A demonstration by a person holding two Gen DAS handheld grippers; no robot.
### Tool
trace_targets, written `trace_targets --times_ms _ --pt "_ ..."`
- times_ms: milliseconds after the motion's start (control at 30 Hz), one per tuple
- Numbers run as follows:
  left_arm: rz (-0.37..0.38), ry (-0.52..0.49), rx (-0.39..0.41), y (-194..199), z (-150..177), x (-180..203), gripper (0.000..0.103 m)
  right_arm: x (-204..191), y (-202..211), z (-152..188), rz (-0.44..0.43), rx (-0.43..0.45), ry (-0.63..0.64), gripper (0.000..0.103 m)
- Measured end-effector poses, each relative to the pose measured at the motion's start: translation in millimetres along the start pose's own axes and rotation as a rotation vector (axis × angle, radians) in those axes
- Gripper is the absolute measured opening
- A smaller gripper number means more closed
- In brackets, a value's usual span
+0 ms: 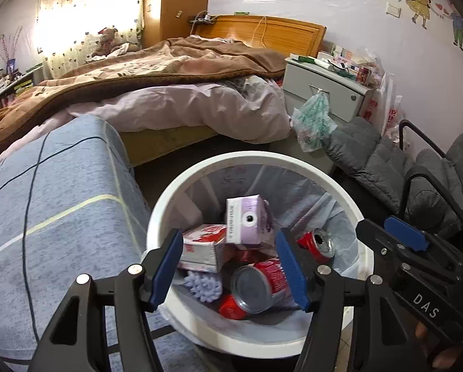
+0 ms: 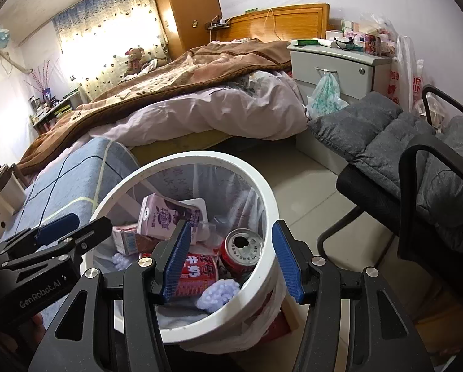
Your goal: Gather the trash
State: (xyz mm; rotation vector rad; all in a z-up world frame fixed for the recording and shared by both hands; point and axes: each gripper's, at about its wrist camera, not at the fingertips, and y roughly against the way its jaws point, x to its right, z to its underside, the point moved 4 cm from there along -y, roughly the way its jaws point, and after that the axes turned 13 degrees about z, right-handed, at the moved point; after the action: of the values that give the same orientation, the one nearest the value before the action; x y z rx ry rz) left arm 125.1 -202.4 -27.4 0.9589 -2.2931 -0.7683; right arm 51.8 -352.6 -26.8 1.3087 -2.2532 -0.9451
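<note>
With both the left gripper (image 1: 229, 271) and right gripper (image 2: 231, 262) spread and empty above the white bin (image 1: 169, 201), withdraw straight upward, clear of its rim.

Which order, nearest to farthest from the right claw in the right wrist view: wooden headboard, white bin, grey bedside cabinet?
1. White bin, directly below the right claw.
2. Grey bedside cabinet, beyond it, upper right beside the bed.
3. Wooden headboard, against the back wall.
</note>
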Motion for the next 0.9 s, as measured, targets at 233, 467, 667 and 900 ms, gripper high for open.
trace_targets --times_ms 233,467,667,900 --pt "-0.02 0.009 0.014 14.3 6.1 -7.1 0.065 -7.4 11.5 8.1 -0.007 0.011 0.013 0.055" --pt "-0.044 0.026 0.052 32.0 14.9 -10.5 0.065 -16.6 25.6 15.3 -0.027 0.032 0.034 0.055" --pt "-0.117 0.021 0.078 47.8 23.3 -10.8 0.065 -23.1 37.3 26.5 -0.043 0.049 0.047 0.055" --pt "-0.128 0.02 0.118 66.7 42.5 -8.1 0.065 -26.2 56.4 41.3 -0.062 0.094 0.053 0.055"
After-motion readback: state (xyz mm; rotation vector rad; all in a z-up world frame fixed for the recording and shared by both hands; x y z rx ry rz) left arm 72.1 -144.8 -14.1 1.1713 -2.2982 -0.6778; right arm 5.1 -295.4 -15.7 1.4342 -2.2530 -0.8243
